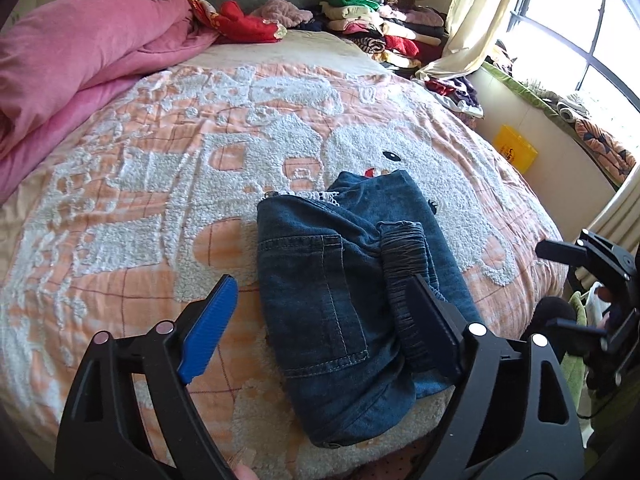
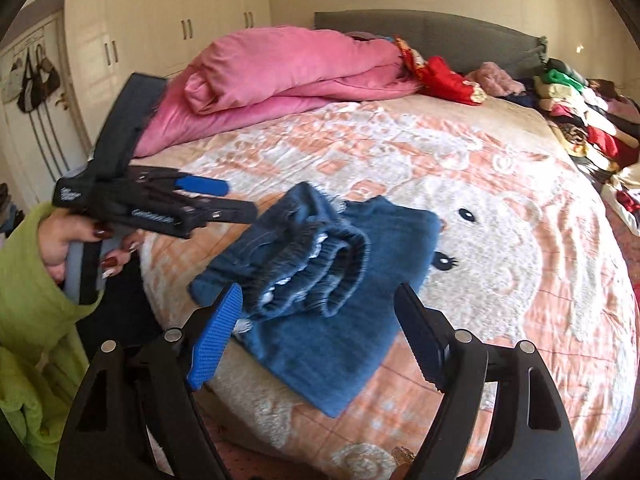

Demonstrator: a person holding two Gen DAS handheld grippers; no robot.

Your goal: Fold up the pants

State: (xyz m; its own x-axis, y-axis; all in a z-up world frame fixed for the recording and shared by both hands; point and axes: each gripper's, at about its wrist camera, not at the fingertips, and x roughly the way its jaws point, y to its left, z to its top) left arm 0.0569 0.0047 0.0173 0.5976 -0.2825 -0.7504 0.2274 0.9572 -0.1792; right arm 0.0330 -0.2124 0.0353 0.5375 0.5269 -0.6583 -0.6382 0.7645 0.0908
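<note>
A pair of blue denim pants [image 1: 344,288] lies folded into a small bundle on the bed, its elastic waistband on top at the near right. It also shows in the right wrist view [image 2: 340,280]. My left gripper [image 1: 322,284] is open and empty, its fingers straddling the near end of the bundle just above it. My right gripper [image 2: 318,296] is open and empty, hovering over the bundle's near edge. The left gripper also shows in the right wrist view [image 2: 240,198], held in a hand to the left of the pants. The right gripper shows at the left wrist view's right edge [image 1: 560,276].
The bed has a peach and white cartoon blanket [image 1: 160,184]. A pink duvet [image 1: 80,68] is bunched at the far left. Stacks of folded clothes [image 1: 384,28] sit at the far right. A yellow box [image 1: 514,152] stands by the window wall. Wardrobes [image 2: 160,20] line the back.
</note>
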